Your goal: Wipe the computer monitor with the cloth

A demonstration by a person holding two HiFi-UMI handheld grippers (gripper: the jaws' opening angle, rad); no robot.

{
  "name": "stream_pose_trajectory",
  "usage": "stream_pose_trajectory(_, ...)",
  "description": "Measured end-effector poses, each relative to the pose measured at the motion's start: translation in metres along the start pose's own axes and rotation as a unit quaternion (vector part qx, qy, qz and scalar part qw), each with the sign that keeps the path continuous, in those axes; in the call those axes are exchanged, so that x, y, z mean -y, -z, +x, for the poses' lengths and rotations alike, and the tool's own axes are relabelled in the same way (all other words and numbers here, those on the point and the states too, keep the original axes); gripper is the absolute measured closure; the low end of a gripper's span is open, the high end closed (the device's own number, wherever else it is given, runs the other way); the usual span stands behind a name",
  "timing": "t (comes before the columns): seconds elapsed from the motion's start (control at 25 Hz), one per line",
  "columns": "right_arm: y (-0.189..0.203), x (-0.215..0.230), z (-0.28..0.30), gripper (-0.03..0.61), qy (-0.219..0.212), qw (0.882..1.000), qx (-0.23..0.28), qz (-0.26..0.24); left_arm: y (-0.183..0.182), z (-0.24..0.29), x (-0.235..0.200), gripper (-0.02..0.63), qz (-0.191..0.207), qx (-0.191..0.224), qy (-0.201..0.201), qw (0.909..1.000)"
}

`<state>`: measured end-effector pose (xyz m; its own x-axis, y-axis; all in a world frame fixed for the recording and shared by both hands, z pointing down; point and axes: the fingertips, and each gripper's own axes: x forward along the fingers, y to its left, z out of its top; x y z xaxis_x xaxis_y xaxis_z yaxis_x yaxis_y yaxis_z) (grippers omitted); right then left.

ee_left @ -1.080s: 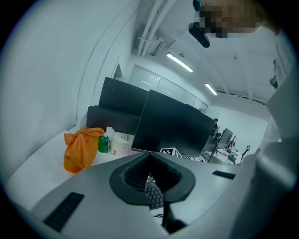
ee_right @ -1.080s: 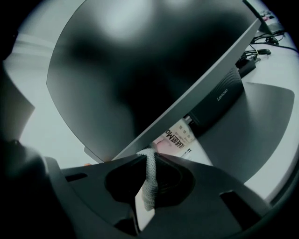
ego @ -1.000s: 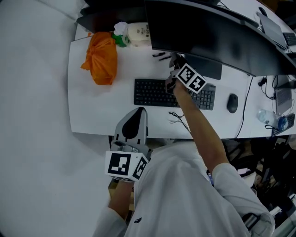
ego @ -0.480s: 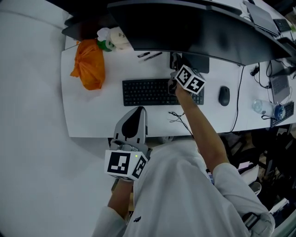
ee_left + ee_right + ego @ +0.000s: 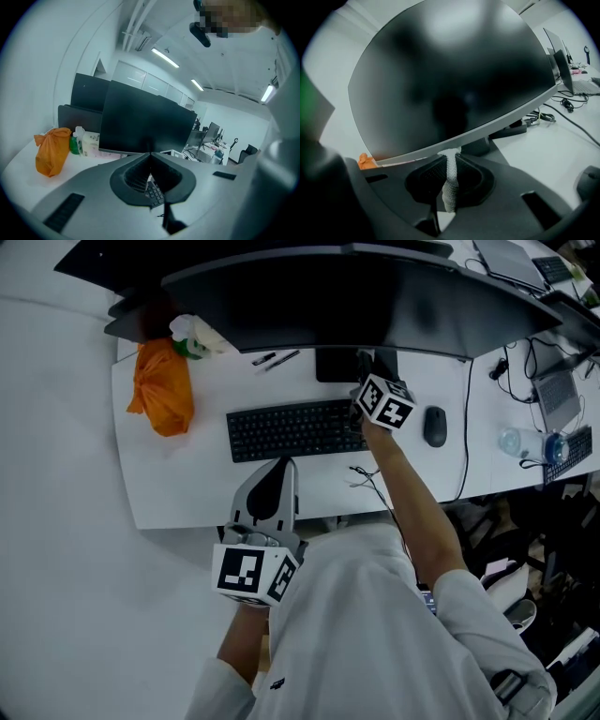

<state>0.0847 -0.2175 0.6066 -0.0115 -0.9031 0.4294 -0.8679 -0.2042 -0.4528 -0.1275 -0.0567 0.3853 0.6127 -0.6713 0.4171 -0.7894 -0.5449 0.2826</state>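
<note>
The jaws of our right gripper clamped the cloth, its tip at the bottom edge of the monitor. Those of our left gripper were closed together, empty, over the front edge of the table.

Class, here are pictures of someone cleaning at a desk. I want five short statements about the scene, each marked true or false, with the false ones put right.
1. The right gripper is shut on a white cloth. True.
2. The left gripper is pressed against the monitor. False: it is held back near the person's body, jaws together, with nothing in them.
3. The orange bag sits at the right end of the desk. False: it is at the left end, left of the keyboard.
4. The mouse lies right of the keyboard. True.
5. The monitor screen is lit. False: it is dark.
</note>
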Motion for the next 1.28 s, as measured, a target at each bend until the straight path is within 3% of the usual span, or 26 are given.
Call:
stream_pose_trajectory(0.88, -0.059, 0.159, -0.046, 0.54, 0.073, 0.997, 0.02, -0.006, 0.0, 0.067, 0.098, 0.595, 0.026, -0.015, 0.062, 0.9976)
stream_pose_trajectory(1.28, -0.08, 0.215, -0.066, 0.54, 0.092, 0.995, 0.027, -0.024, -0.002, 0.093, 0.136, 0.595, 0.035, -0.02, 0.07, 0.9967)
